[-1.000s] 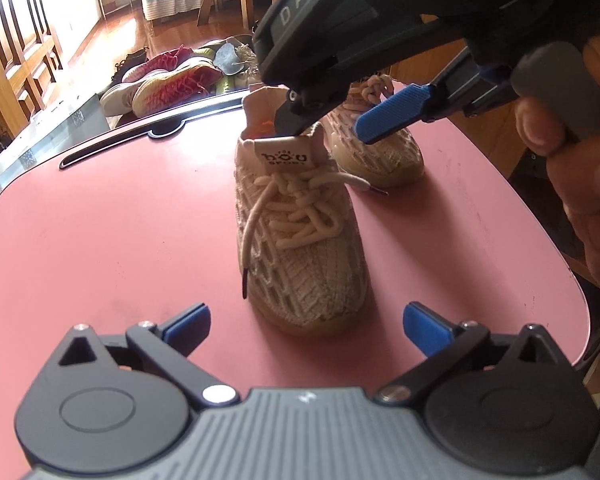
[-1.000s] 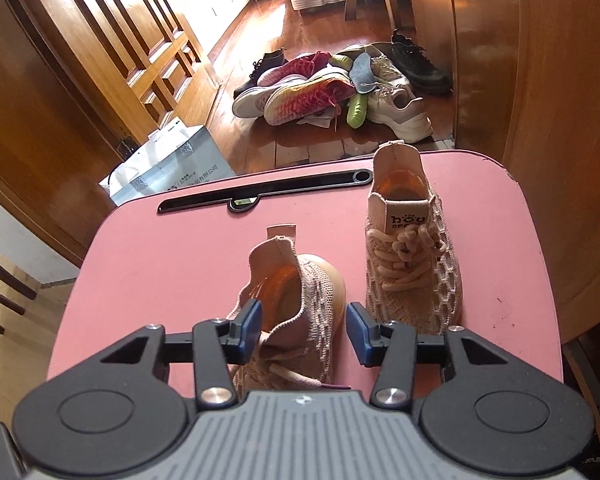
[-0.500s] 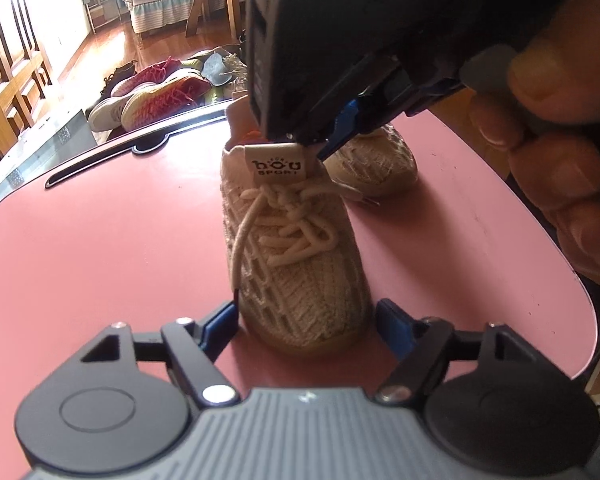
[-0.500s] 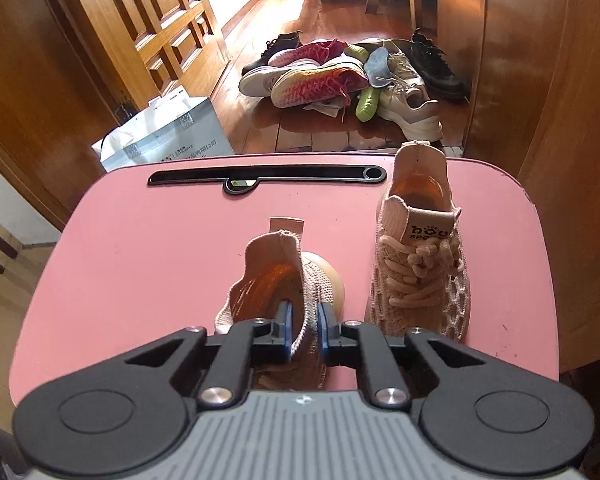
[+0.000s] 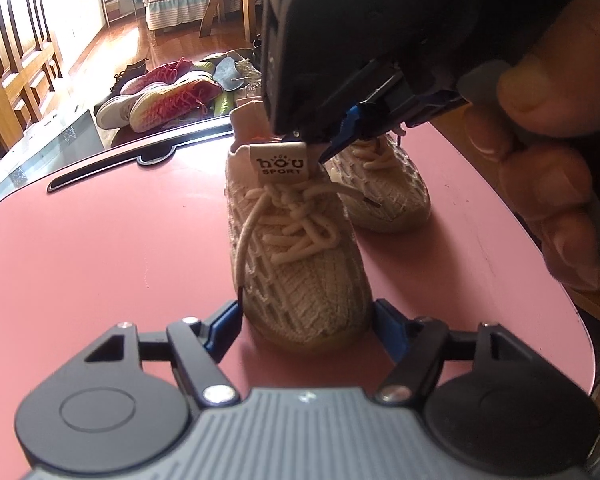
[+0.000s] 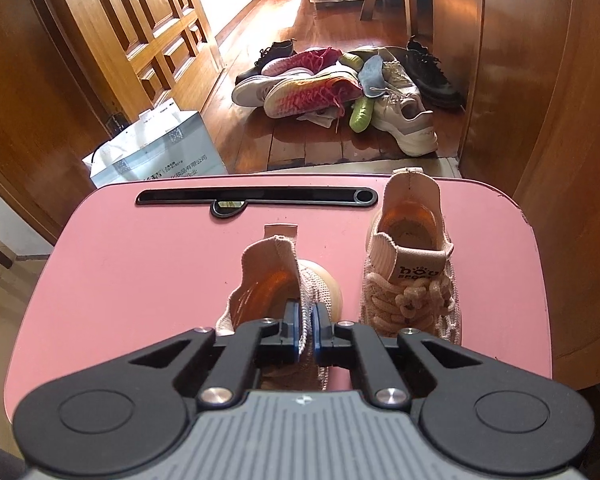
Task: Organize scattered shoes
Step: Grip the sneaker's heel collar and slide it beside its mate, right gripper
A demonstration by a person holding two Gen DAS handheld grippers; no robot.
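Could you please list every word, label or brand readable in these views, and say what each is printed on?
"hou SPORT": tongue label of the upright shoe, fully legible in the left wrist view; small arched text above it is too small to read.
"hou" over a partly hidden second line: same label in the right wrist view.
Small dark print on the white bag: too blurred to read.
Lettering on the white sneaker on the floor: too small to read.
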